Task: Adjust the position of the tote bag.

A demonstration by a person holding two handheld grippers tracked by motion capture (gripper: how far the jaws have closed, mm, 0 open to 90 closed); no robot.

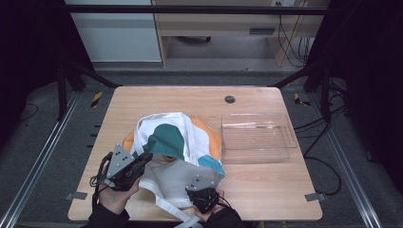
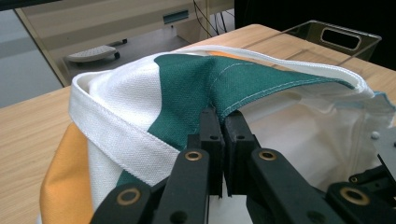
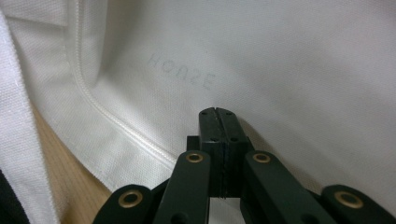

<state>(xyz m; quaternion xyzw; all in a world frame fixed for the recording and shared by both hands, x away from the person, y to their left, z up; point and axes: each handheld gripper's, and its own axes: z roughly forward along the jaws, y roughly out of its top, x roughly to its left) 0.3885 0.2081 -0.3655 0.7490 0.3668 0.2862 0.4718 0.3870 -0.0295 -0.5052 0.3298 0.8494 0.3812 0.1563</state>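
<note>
I had two grippers on one cloth bag (image 1: 178, 142), and that bag lay near the front middle of the wooden table (image 1: 142, 99), white with one teal patch, orange at its far and left edges and a bit of light blue at its right.

My left gripper (image 1: 145, 158) was clenched on a fold of the bag's teal cloth (image 2: 205, 84), just under the white rim band; in the left gripper view the cloth rose in a peak from between the two black jaws, lifted off the rest of the bag.

My right gripper (image 1: 205, 199) sat at the bag's near white edge, jaws pressed together. In the right gripper view (image 3: 218, 113) the tips lay against white cloth just below faint mirrored lettering, and I could not tell whether any fabric was pinched between them.

One white strap (image 1: 171, 209) trailed off toward the table's near edge between my hands.

One clear plastic tray (image 1: 290, 135) stood just beside the bag on its right. One dark round hole (image 1: 230, 99) sat in the tabletop beyond them.
</note>
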